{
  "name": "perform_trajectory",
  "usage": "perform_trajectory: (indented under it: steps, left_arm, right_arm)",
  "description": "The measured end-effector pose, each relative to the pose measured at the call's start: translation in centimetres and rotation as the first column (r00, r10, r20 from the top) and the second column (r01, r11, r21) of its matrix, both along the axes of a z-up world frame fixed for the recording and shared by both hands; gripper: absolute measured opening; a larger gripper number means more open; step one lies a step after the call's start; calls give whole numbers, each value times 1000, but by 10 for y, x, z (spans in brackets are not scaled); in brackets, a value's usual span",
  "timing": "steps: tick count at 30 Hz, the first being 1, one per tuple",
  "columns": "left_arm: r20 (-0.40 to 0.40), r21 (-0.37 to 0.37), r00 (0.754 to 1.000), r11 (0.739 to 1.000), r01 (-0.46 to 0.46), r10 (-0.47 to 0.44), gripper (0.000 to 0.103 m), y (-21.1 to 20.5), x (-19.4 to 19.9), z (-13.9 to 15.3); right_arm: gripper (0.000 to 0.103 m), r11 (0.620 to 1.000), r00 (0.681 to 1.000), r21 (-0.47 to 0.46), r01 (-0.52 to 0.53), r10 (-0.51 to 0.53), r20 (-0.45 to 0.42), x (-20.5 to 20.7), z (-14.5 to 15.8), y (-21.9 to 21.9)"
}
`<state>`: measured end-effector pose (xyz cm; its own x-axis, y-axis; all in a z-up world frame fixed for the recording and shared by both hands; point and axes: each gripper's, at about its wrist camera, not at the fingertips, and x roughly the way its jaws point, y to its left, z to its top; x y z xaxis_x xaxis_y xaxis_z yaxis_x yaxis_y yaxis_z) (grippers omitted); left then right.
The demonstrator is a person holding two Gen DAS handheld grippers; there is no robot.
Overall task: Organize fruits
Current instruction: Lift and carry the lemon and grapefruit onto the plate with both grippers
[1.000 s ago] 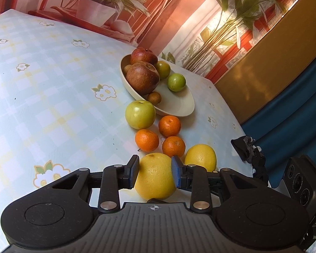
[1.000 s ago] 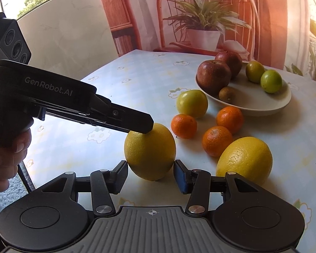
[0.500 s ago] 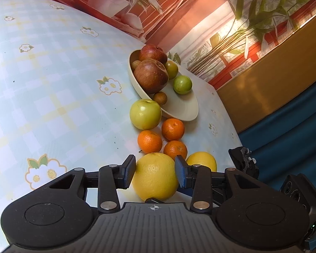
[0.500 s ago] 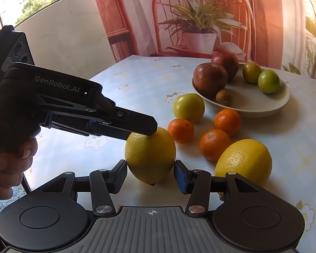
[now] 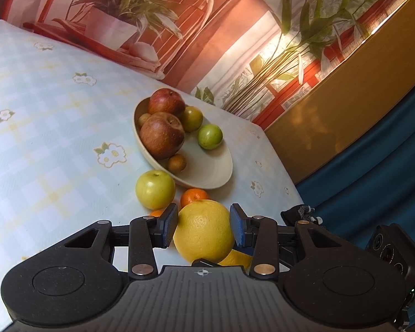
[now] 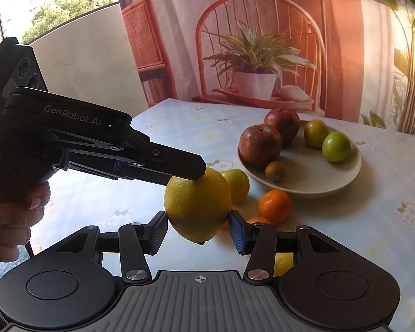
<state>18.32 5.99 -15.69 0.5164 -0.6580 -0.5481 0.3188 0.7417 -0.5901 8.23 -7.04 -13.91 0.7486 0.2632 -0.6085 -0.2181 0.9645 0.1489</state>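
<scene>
Now both hand-held grippers, left [image 5: 204, 228] and right [image 6: 198, 228], are clamped on one lemon [image 6: 197, 204], lifted clear of the desk [image 6: 373, 221]. Carry it level toward the bowl [image 6: 312, 186] at far right, lowering into the bare near side before releasing.

Matte black hand-held gripper [image 6: 198, 228] with blue pads [image 6: 236, 232], silver screws and white "GenRobot.AI" lettering.

I see warm daylight coming from the bright window [image 6: 55, 13], which is overexposed. Fruits throw soft shadows on the desk [image 6: 373, 221]. Both views are sharp at centre and bend strongly at the dark corners.
</scene>
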Motion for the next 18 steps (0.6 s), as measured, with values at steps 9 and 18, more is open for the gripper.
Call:
perform_trajectory:
  steps: [9,18]
  left_arm:
    - [93,37,994,998,53,-56,42,-44,48,36]
    - [60,131,996,990,56,-65,42,-85,105,25]
  right_arm:
    - [45,999,997,2,45,-45,58,38,37,-50]
    - [45,994,996,54,93,-93,-1,99,15,-97]
